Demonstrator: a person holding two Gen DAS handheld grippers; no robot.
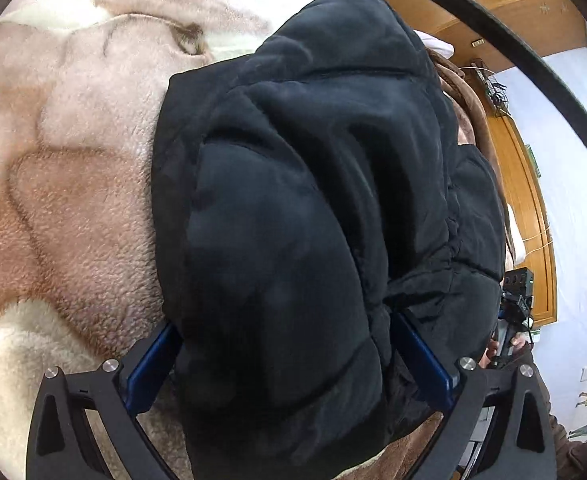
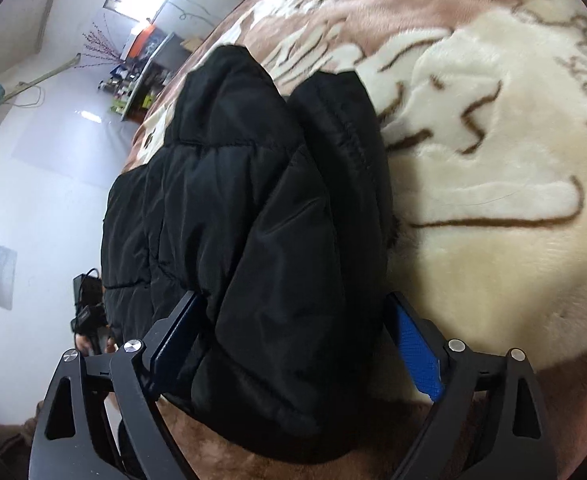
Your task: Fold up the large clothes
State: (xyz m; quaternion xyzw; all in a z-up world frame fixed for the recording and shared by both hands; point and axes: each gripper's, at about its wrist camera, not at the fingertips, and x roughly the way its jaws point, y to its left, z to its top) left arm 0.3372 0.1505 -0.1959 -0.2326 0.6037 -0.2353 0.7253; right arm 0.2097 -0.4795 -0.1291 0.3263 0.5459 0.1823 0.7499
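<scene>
Where jaws gape: black padded jacket point(image 1: 313, 200) on blanket point(image 1: 73, 200)

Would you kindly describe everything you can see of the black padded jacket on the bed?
The black padded jacket is a puffy, quilted garment with stitched seams; its shell looks smooth, like nylon. It is bunched into a thick bundle, resting on a fluffy beige and cream blanket. The left gripper has the bulk of one end between its blue pads, fabric filling the gap. The right gripper straddles the other end; the far pad shows clear of the fabric, so that grip looks loose.
</scene>
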